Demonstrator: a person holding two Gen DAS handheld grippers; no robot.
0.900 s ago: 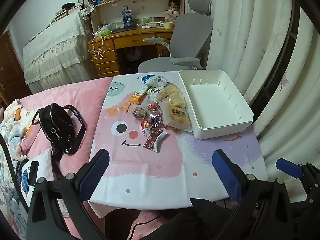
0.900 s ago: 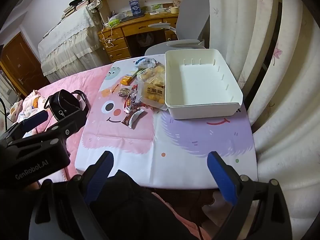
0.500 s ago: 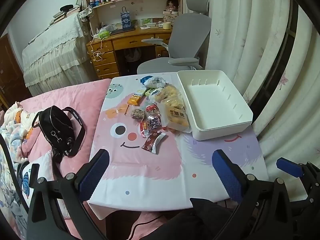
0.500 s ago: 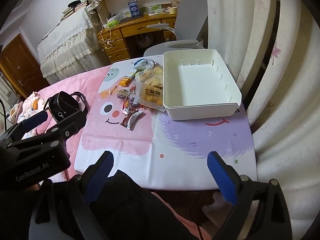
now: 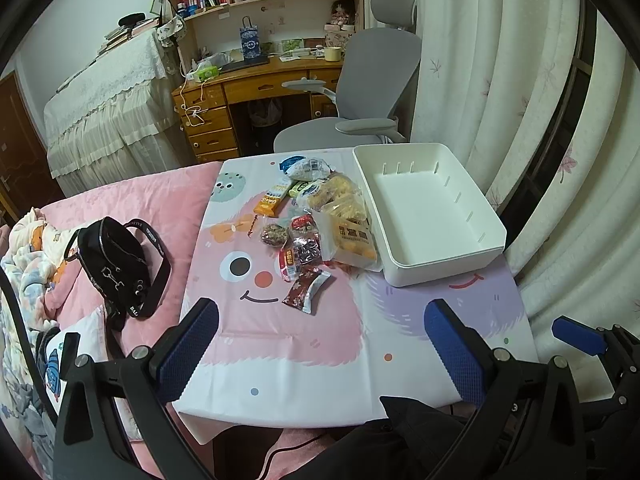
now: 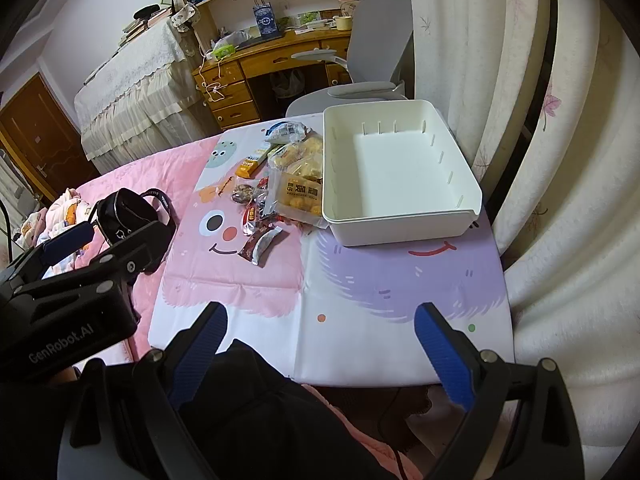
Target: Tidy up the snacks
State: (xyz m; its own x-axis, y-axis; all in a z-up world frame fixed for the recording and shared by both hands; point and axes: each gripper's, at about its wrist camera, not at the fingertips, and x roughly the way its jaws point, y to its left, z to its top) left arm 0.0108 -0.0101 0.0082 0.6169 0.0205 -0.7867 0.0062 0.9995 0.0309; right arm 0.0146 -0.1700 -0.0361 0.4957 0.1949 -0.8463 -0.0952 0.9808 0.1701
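Hovering above the near edge of the counter (image 5: 304, 344), both tools point steeply down. Left tool (image 5: 320, 344): jaws spread wide, nothing between the blue pads. Right tool (image 6: 320, 344): jaws likewise wide, nothing held.

Counter carries a cartoon cloth, pink smiling face on the left half, purple furry shape on the right.

White bin (image 5: 472, 236) sits at the far right of the counter, hollow inside, slotted inner walls visible. In the right wrist view the bin (image 6: 404, 228) shows the same.

Snacks (image 5: 316, 220) lie in a loose pile just left of the bin, all on the cloth, none in the bin:
- clear bag of yellow cakes (image 5: 352, 236), touching the bin's left wall; large print on it, not legible
- dark red-brown packet (image 5: 306, 288), nearest the tools, apart from the pile
- orange bar (image 5: 274, 202), far left of the pile
- blue-white packet (image 5: 304, 166), at the far edge

Writing: the left tool's body in the right wrist view reads "GenRobot.AI" (image 6: 60, 344). Black bag (image 5: 112, 264) lies on the pink bed (image 5: 160, 208) left of the counter; its strap shows letters "BAL...".
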